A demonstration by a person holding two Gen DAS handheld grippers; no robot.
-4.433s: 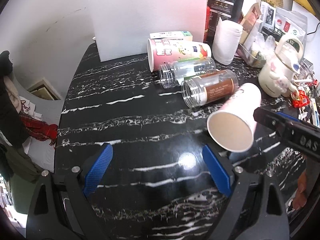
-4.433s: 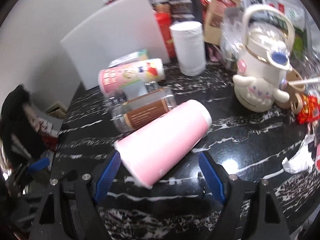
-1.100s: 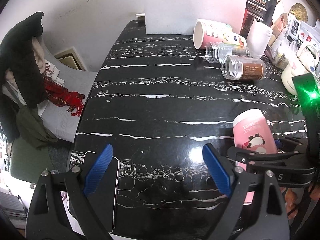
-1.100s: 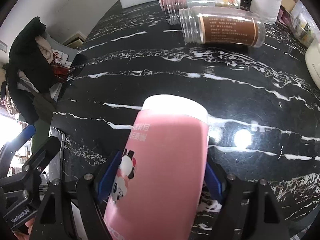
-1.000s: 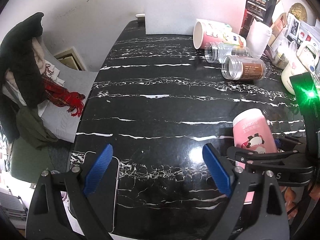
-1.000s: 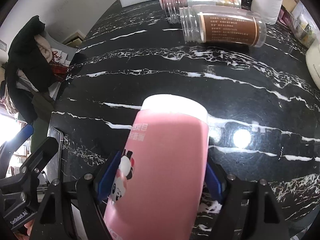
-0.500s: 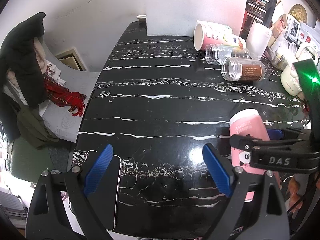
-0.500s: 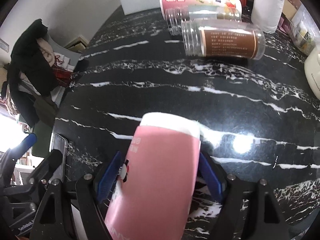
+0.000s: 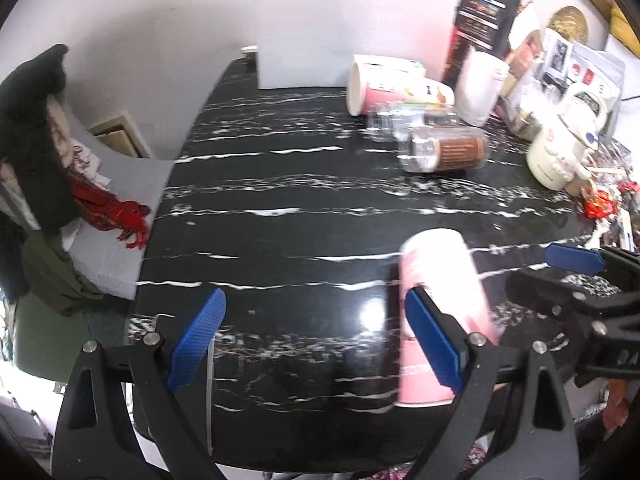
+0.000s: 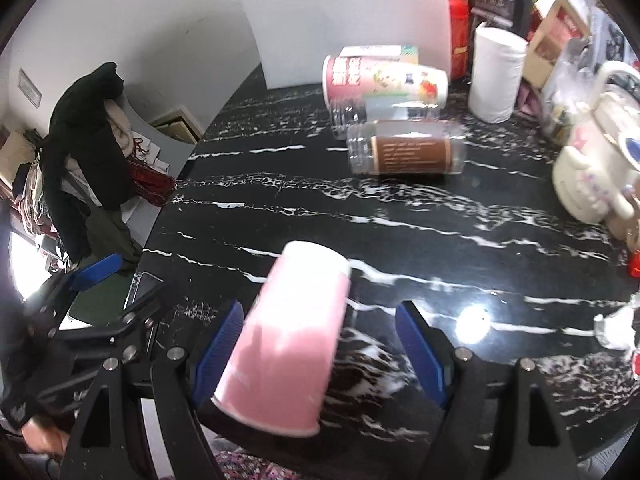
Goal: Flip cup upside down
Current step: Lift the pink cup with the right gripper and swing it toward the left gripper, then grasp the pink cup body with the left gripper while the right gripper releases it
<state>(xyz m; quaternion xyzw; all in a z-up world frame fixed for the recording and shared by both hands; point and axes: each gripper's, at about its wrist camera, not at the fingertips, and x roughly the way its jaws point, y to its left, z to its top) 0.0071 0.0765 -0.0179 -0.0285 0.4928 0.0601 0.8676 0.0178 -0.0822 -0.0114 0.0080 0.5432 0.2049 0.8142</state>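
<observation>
A pink paper cup (image 10: 292, 336) stands upside down, mouth down, on the black marble table (image 10: 400, 216) near its front edge. It also shows in the left wrist view (image 9: 444, 312). My right gripper (image 10: 320, 344) is open, its fingers on either side of the cup, with a clear gap on the right side. My left gripper (image 9: 316, 340) is open and empty, left of the cup; its right finger (image 9: 432, 340) overlaps the cup in view. The right gripper's blue fingertip (image 9: 572, 258) shows at the right.
At the back lie a printed pink cup (image 10: 384, 78) and two clear jars (image 10: 404, 152) on their sides. A white paper roll (image 10: 496, 76), a cream kettle (image 10: 592, 176) and packages stand at the right. A phone (image 10: 138, 288) lies at the front left edge.
The right gripper has opened and drawn back from the pink cup, which now stands mouth down on the table. The left gripper has shifted a little.
</observation>
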